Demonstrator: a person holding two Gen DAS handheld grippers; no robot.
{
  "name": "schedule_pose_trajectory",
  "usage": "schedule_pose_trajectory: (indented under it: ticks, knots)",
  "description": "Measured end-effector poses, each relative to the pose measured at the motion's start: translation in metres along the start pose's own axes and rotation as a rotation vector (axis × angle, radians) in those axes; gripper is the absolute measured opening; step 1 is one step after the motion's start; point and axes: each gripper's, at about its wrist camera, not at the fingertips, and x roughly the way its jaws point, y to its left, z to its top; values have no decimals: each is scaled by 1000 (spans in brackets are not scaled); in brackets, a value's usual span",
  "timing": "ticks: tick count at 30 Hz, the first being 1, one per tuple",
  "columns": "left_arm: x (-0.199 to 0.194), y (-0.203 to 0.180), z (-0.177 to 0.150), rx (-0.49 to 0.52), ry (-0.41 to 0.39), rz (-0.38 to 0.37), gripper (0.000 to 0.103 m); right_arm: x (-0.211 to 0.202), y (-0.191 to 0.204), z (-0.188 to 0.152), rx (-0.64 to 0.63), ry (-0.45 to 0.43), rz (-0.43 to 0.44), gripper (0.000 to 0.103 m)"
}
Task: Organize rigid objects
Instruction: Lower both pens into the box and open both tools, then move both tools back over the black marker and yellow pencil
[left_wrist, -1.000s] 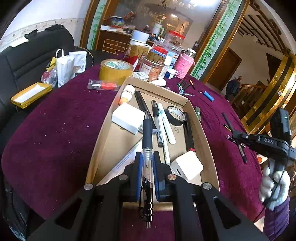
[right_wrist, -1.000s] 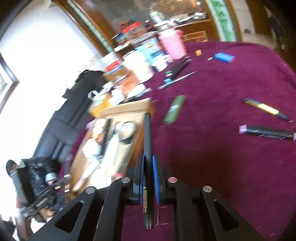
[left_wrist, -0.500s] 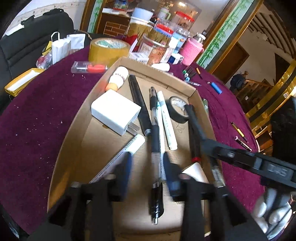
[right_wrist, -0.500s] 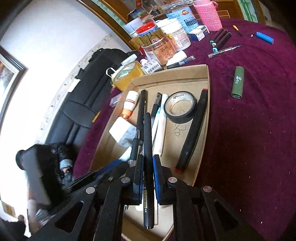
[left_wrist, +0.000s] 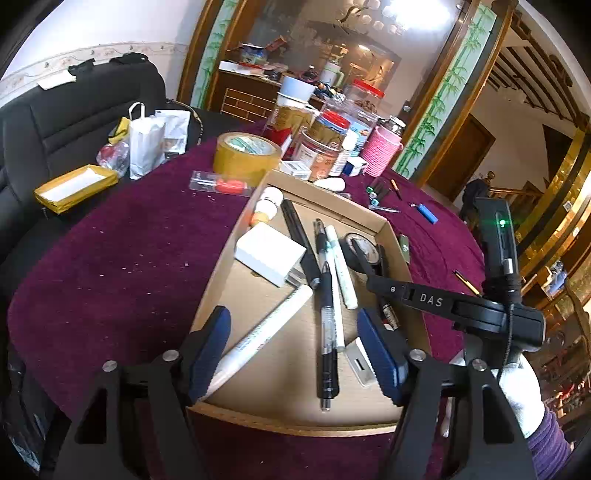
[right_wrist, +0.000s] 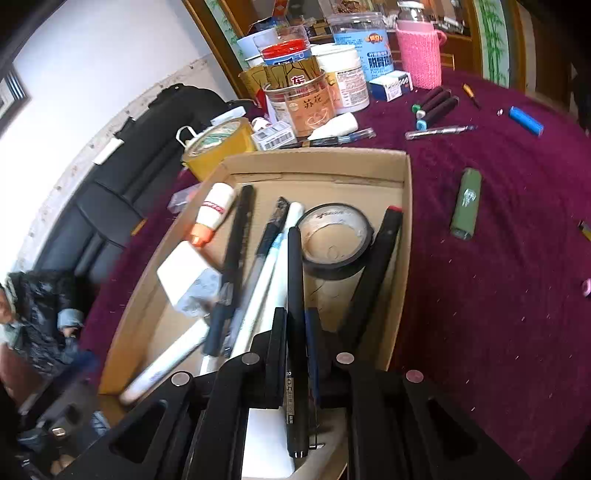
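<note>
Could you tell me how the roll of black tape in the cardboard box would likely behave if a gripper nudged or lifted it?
The black tape roll lies flat on the cardboard box floor, so a nudge would probably slide it, not roll it. It looks rigid and light. The black marker beside it may block sideways movement.

The left gripper (left_wrist: 295, 350) has just been opening, its fingers (left_wrist: 208, 349) clear of the pen (left_wrist: 327, 332). The pen lies in the cardboard box (left_wrist: 218, 295).

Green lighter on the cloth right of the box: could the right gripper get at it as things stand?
Probably not yet: the right gripper is shut on a black pen over the cardboard box. The green lighter itself lies unobstructed.
</note>
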Motion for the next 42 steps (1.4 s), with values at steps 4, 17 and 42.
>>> schedule_pose_trajectory:
  ticks: [4,17,42]
  knots:
    - [-2,2,0,-9,-3,16,75,-1,-5,1,18,-6,7,12]
    - [-23,-22,-8,44,-48,111,77,-79,-4,-21,-74,-197,-53,65]
    - [-31,-163,-58,475,-79,286,84,-174,-106,-108,71,-346,-135,75]
